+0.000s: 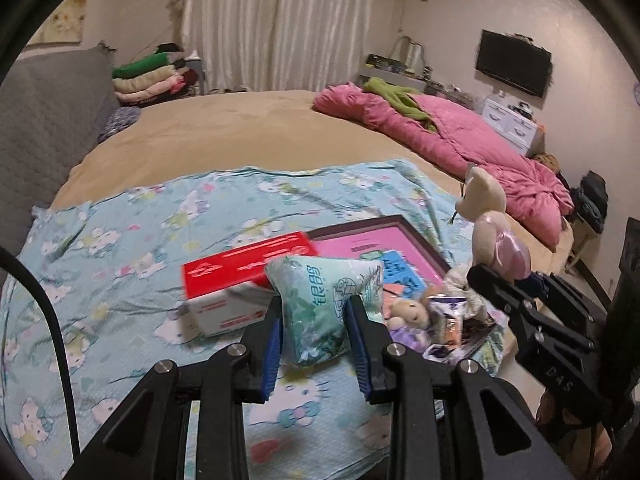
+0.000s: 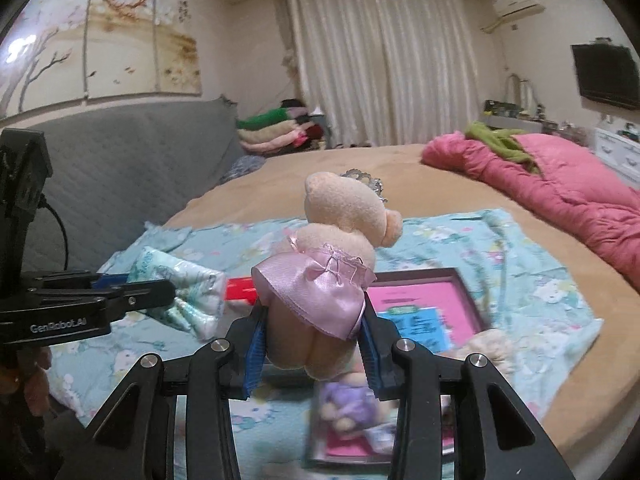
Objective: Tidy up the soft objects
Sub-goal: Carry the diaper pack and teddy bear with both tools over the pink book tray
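My left gripper (image 1: 314, 312) is shut on a pale green tissue pack (image 1: 326, 304) and holds it above the blue cartoon-print sheet (image 1: 120, 248). The pack also shows in the right wrist view (image 2: 188, 292), with the left gripper (image 2: 132, 294) at the left. My right gripper (image 2: 312, 320) is shut on a cream plush bear in a pink dress (image 2: 332, 264), held upright above the sheet. In the left wrist view the bear (image 1: 492, 224) and right gripper (image 1: 508, 280) are at the right. A small plush in purple (image 1: 412, 312) lies below, and it shows under the bear in the right wrist view (image 2: 352, 400).
A red and white box (image 1: 240, 276) and a framed pink board (image 1: 396, 256) lie on the sheet. A pink quilt (image 1: 460, 140) with a green garment lies on the tan bed (image 1: 240, 128). A grey headboard (image 2: 120, 160) is at the left. Folded clothes (image 1: 152, 76) are stacked by the curtain.
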`<action>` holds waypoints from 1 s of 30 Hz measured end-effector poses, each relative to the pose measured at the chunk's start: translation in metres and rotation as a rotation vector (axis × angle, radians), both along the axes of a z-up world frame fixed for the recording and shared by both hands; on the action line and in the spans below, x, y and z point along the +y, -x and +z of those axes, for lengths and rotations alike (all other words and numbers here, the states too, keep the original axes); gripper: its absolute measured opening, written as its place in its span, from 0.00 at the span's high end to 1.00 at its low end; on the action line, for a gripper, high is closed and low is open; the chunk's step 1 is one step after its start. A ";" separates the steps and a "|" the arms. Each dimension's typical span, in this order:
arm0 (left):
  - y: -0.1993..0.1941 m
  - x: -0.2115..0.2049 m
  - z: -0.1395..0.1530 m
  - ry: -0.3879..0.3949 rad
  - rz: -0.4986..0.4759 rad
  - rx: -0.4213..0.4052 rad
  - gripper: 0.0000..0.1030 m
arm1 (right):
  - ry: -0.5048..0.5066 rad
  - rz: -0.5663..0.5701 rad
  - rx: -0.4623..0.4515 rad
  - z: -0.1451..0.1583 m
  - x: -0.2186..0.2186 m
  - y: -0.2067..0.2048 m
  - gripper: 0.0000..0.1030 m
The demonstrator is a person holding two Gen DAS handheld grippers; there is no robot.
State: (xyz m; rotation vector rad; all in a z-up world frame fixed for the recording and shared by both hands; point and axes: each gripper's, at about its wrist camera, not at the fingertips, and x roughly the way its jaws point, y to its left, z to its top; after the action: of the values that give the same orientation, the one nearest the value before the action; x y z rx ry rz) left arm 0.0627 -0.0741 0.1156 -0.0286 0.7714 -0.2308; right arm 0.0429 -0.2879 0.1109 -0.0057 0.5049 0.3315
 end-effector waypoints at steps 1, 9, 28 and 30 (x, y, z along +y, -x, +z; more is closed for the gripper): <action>-0.003 -0.007 0.000 0.000 -0.011 0.003 0.70 | 0.006 -0.032 -0.001 0.001 -0.011 -0.003 0.60; -0.032 -0.067 -0.025 -0.023 -0.095 0.069 0.70 | 0.016 -0.161 0.012 -0.009 -0.072 -0.015 0.60; -0.078 -0.116 -0.098 -0.057 -0.134 0.207 0.70 | 0.112 -0.108 0.202 -0.075 -0.068 -0.044 0.60; -0.080 -0.114 -0.099 -0.052 -0.129 0.208 0.69 | 0.114 -0.111 0.219 -0.081 -0.069 -0.049 0.60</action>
State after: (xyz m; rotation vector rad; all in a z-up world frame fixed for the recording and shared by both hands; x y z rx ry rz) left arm 0.1428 -0.1878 0.0162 0.0470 0.9869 -0.3337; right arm 0.0921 -0.3567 0.0296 -0.0524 0.7380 0.1948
